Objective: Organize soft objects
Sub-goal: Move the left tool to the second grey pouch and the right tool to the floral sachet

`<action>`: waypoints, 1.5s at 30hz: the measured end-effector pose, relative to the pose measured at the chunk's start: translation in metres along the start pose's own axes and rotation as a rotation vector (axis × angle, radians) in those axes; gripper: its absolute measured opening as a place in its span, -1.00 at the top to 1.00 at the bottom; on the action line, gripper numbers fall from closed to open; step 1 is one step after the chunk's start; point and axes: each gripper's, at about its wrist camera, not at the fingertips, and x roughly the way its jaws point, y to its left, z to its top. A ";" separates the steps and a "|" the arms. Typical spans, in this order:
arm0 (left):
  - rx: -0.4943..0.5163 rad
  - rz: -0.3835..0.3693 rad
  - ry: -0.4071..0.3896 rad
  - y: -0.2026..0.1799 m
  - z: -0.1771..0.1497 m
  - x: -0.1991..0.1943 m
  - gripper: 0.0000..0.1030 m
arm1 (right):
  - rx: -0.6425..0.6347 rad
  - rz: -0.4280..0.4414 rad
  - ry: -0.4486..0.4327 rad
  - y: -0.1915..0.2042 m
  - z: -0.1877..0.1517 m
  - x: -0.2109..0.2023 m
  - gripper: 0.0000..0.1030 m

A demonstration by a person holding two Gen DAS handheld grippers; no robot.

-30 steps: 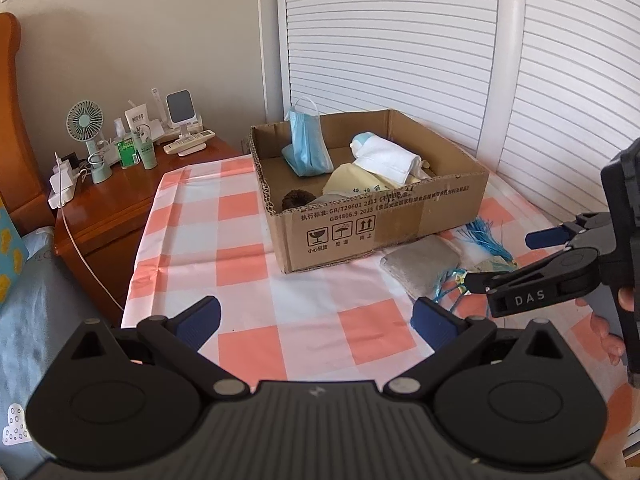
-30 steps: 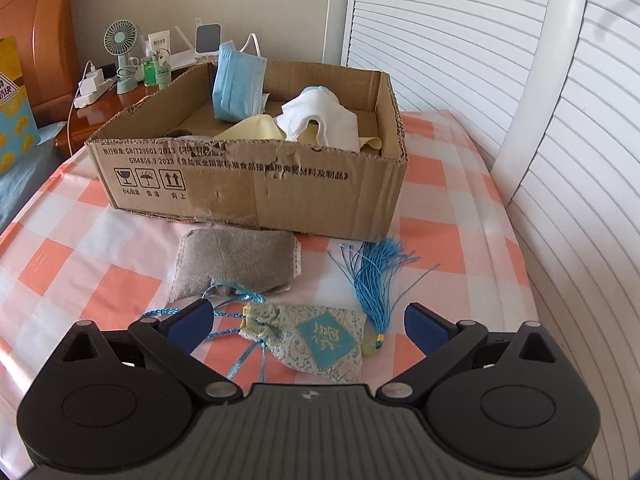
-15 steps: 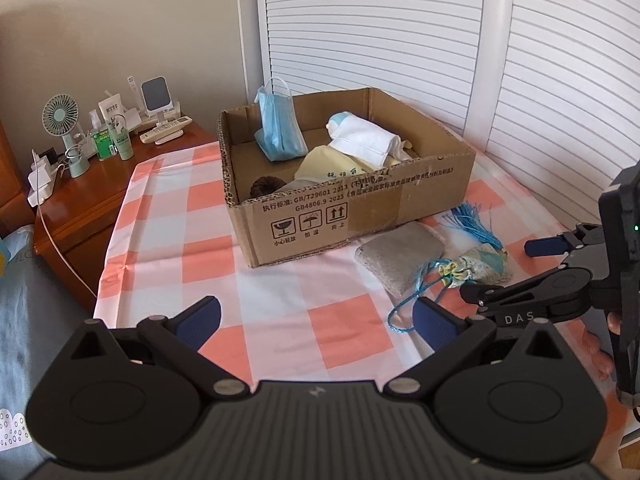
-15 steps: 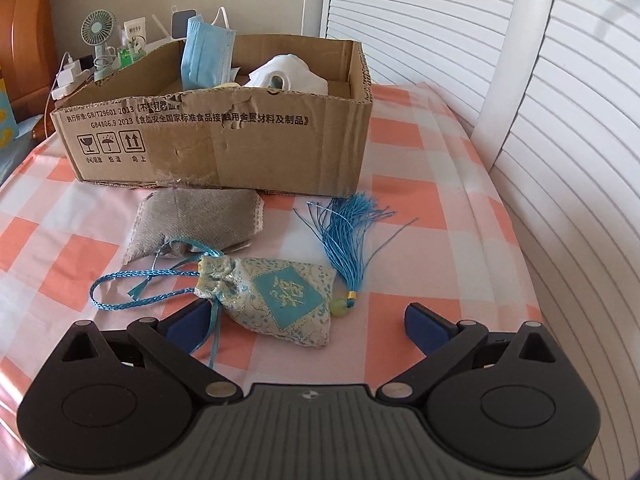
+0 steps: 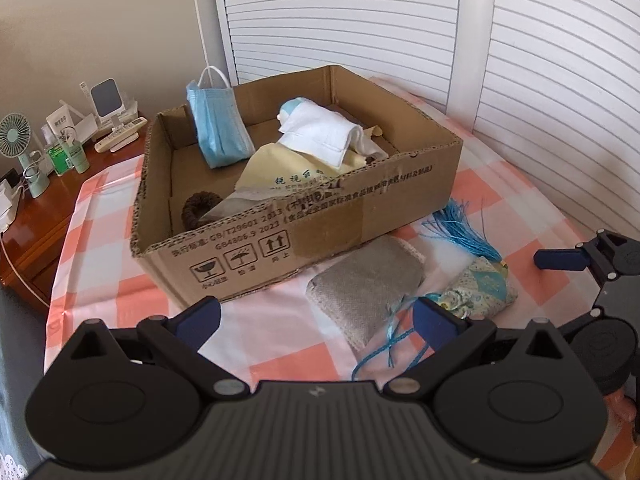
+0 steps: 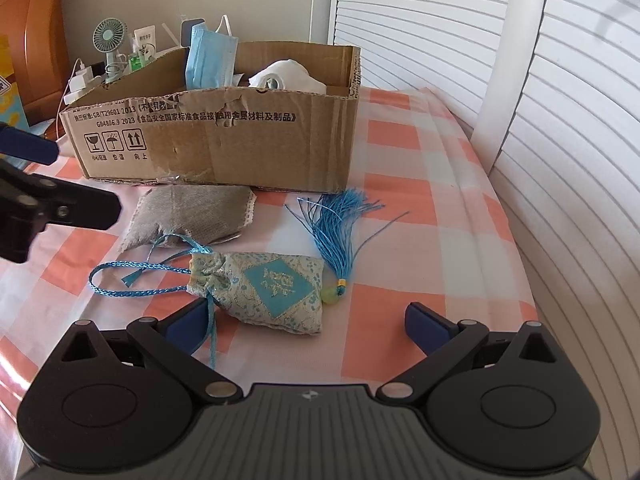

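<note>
Left wrist: your left gripper (image 5: 316, 316) hangs wide open, empty, before the cardboard box (image 5: 320, 220); grey pouch (image 5: 366, 284) lies against the box front.

Right wrist: your right gripper (image 6: 308, 324) gapes wide just short of the brocade sachet (image 6: 272, 286). Looks light, squashy; pinch its plump middle, not the cord (image 6: 132, 280) or tassel (image 6: 340, 236).

Bright daylight, both views. White louvred shutters (image 6: 520, 92) at right are washed pale with glare. Orange-and-white checked cloth (image 5: 120, 296) evenly lit; brown cardboard box (image 5: 320, 236) throws a soft shadow along its near side. Strong fisheye bending at the edges, dark corners. Focus sharp; left view slightly soft.
</note>
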 end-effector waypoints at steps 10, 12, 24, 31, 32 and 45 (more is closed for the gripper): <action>0.014 0.020 0.021 -0.027 0.019 0.044 -0.98 | -0.027 0.027 -0.023 -0.002 -0.004 -0.003 -1.00; 0.011 0.026 0.025 -0.030 0.020 0.052 -0.98 | -0.031 0.032 -0.026 -0.003 -0.005 -0.003 -1.00; -0.031 0.072 0.065 -0.016 0.006 0.058 -0.99 | -0.033 0.036 -0.036 -0.002 -0.008 -0.006 -1.00; -0.079 0.075 0.091 0.008 -0.010 0.047 -0.99 | -0.031 0.031 -0.031 -0.002 -0.007 -0.006 -1.00; -0.087 0.072 0.090 0.012 -0.012 0.046 -0.99 | -0.030 0.030 -0.030 -0.001 -0.007 -0.006 -1.00; -0.121 -0.006 0.092 0.005 -0.016 0.050 -0.99 | -0.029 0.029 -0.028 -0.001 -0.005 -0.004 -1.00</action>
